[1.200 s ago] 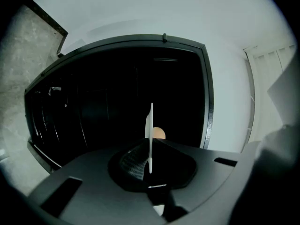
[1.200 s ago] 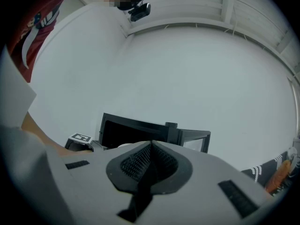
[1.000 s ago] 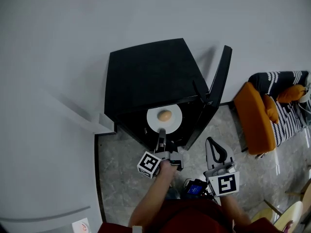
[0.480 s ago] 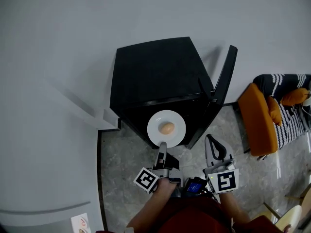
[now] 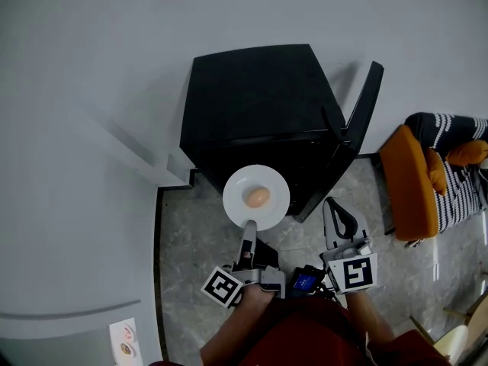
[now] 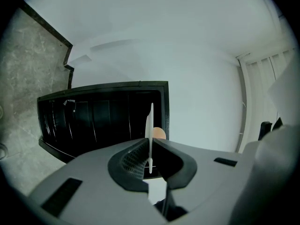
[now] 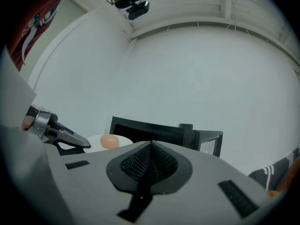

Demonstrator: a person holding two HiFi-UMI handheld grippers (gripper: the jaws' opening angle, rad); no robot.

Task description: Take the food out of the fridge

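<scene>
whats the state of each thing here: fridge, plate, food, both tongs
fridge, door open
plate, outside the fridge, held by its rim
food, resting on the plate
left tongs, shut on the plate's rim
right tongs, shut, empty

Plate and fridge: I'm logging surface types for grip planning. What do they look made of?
The plate looks like glazed ceramic or melamine: plain white, smooth, thin-rimmed; which one cannot be told. The fridge looks like painted metal or plastic: flat black panels with a dull, even sheen.
</scene>
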